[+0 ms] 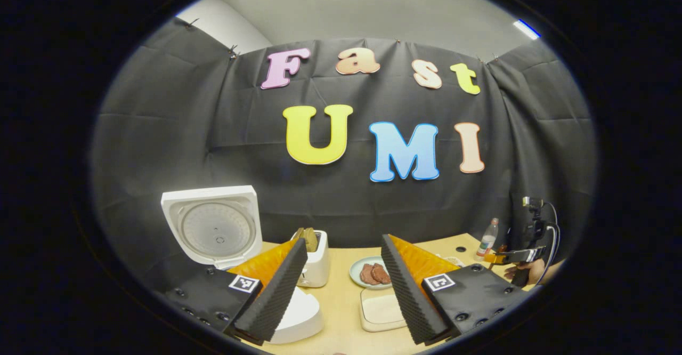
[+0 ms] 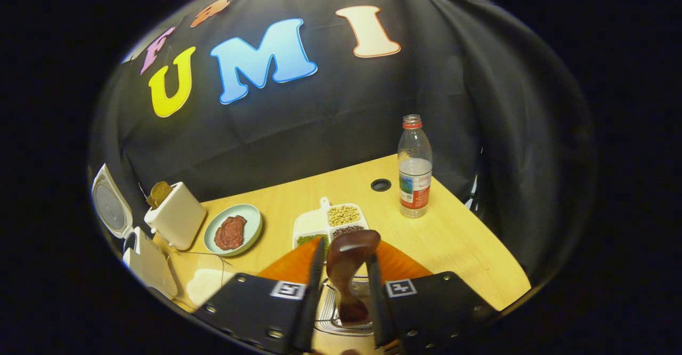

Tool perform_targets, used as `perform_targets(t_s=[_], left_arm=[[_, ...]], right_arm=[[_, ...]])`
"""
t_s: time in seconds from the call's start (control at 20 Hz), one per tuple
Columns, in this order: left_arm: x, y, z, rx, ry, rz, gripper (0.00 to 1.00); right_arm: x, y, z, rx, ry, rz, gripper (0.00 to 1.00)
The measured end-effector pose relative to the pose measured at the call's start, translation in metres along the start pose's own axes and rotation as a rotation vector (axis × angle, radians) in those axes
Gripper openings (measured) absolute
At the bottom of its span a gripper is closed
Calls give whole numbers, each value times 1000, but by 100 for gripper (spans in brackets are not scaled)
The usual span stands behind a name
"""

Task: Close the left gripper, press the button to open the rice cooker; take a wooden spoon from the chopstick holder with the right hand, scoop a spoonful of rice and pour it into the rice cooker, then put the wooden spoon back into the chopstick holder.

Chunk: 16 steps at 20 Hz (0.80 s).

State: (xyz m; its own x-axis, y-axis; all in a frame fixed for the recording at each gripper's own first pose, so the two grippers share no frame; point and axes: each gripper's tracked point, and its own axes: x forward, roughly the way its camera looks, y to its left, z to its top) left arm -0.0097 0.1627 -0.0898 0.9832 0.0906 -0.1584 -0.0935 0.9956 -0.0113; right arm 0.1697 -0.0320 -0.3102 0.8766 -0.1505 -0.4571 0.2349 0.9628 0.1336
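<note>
Each claw (image 1: 341,291) carries black screw-studded plates, square black-and-white markers and ribbed fingers (image 1: 274,291); cables loop off the far claw (image 1: 525,256).

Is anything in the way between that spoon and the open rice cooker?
Yes. The right gripper holds the wooden spoon; toward the open rice cooker at far left stand the toaster and the plate of meat, so it must travel above them.

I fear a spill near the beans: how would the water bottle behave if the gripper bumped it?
The water bottle is tall and narrow, so it would probably tip rather than slide. It looks about half full, which may steady its base somewhat. Its cap appears to be on, so a fall would likely not wet the divided dish.
</note>
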Motion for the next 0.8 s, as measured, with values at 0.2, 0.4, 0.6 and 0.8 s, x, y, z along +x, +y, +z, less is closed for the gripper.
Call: perform_targets(t_s=[0.2,0.4,0.6,0.8], left_arm=[[11,10,6,-36,-10,25,99],[33,31,28,-38,-24,29,99],[66,70,52,-40,-30,56,99],[92,124,83,-25,-57,131,98]], right_arm=[[-45,-21,28,-57,-90,-73,98],[-100,-9,67,-78,-199,-44,98],[-141,11,89,-99,-259,1,98],[-162,31,82,-80,-228,33,98]])
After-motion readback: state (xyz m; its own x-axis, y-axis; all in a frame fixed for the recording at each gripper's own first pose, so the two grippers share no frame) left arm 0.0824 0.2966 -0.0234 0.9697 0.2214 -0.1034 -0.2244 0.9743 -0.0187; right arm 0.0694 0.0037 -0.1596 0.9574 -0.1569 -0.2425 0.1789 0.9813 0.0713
